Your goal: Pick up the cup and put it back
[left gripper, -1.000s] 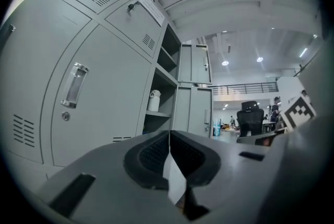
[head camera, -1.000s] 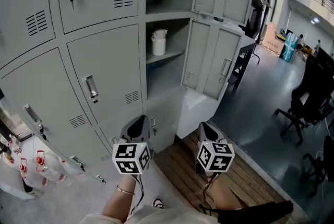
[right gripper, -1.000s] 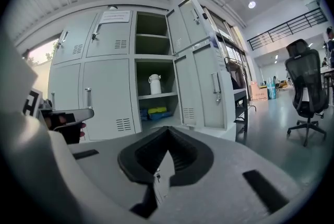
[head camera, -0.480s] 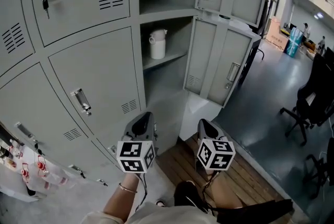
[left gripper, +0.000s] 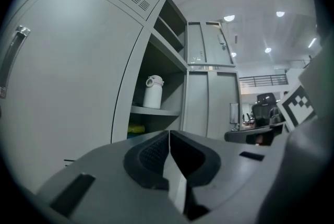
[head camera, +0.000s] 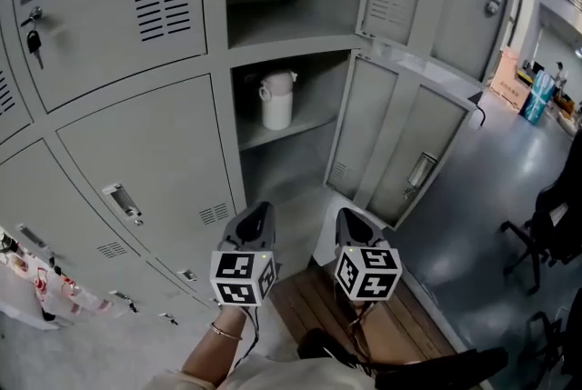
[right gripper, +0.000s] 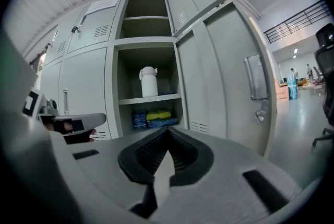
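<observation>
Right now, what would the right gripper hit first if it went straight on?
Likely the shelf edge under the cup; nothing shows between it and the right gripper. Depth is hard to judge.

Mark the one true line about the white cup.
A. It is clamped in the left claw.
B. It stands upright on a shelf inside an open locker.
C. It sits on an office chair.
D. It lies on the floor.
B: the white cup stands upright on the shelf of the open locker, with nothing gripping it.
</observation>
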`<state>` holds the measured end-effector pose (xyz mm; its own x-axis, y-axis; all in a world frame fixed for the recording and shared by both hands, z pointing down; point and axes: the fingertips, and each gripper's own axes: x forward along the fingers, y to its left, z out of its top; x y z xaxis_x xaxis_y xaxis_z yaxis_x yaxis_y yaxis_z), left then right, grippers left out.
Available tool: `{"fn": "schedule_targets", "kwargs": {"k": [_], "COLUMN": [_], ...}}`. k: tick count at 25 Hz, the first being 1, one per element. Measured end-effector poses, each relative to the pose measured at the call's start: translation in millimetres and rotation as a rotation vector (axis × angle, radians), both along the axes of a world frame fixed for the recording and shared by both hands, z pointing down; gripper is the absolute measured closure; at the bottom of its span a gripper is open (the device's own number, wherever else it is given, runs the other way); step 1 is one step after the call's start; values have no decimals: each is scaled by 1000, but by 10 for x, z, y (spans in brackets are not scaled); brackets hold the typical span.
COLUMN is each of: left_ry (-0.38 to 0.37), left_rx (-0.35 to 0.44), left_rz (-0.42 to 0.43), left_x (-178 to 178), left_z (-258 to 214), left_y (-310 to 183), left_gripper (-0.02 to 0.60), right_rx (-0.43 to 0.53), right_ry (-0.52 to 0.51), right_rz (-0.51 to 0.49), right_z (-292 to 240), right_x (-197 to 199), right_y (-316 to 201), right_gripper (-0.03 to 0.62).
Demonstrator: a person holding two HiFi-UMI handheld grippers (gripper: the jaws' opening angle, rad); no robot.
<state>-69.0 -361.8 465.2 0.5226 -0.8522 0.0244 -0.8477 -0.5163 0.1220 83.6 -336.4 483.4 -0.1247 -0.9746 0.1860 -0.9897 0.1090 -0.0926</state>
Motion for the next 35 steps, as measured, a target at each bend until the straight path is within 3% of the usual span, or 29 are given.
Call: {"fn": "schedule_targets", "kwargs": {"k": [8, 19, 32, 34, 35], "left_ry": [-12, -21, -38, -39, -43], "left_rx": [-52, -37, -10, -16, -18], "left_rz": [-142, -263, -268, -253, -248], "left_x": [156, 157, 338, 361, 367], "left_z": [-330, -376, -424, -427, -430], "left_y": [-205, -278, -243, -232, -226], "left_gripper": [571, 571, 563, 475, 463], "right_rx": [46, 63, 55, 56, 56], "right_ry": [41, 60, 44, 39, 37], "right_rz": [-155, -220, -230, -229, -229], "right_z": [-651, -708, -639, -641, -644], "right_x": [67, 254, 405, 413, 412], "right_y": [-495, -597, -624, -622, -620], "right_gripper": [603, 603, 603, 603, 603]}}
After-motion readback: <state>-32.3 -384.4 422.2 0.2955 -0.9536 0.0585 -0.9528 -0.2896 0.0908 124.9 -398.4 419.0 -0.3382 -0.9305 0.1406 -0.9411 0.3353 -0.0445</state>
